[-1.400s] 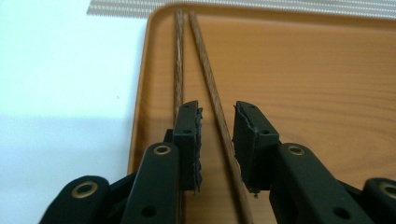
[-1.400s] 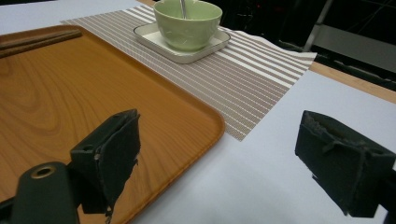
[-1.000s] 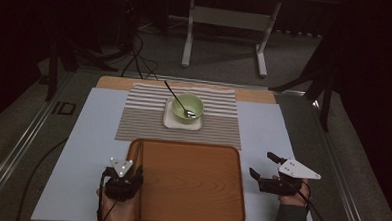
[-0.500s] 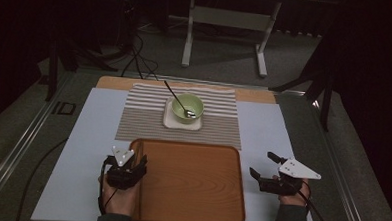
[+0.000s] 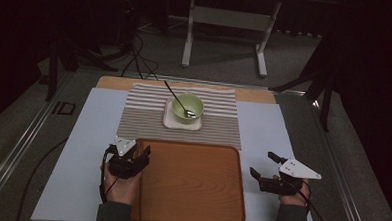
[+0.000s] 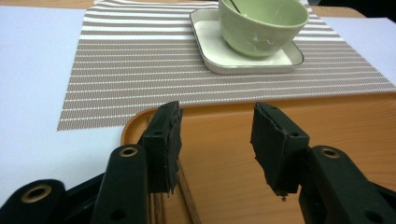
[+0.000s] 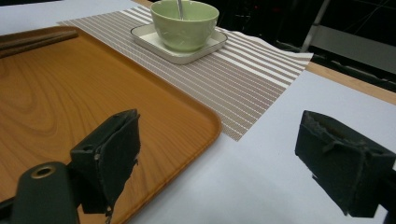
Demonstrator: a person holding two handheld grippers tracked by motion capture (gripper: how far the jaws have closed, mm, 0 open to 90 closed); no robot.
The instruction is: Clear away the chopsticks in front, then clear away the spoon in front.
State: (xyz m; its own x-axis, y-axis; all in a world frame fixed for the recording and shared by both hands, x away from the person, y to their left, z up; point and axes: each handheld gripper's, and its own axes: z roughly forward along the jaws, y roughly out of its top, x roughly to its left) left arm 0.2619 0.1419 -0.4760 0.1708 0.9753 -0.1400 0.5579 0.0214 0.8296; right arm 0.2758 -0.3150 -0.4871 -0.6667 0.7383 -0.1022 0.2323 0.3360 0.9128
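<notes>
Both grippers gape empty: left gripper [image 5: 141, 153] hangs over the tray's [image 5: 189, 210] left rim, right gripper [image 5: 262, 165] sits just off its right edge.

One marking can be read: at the far left of the table [image 5: 43, 134], on the grey strip beside the pale sheet, a dark outlined mark [image 5: 64, 108] looks like the letters "ID". Its finer detail is too small to tell. Nothing else in any view carries legible text, numbers, labels or brand names.
</notes>
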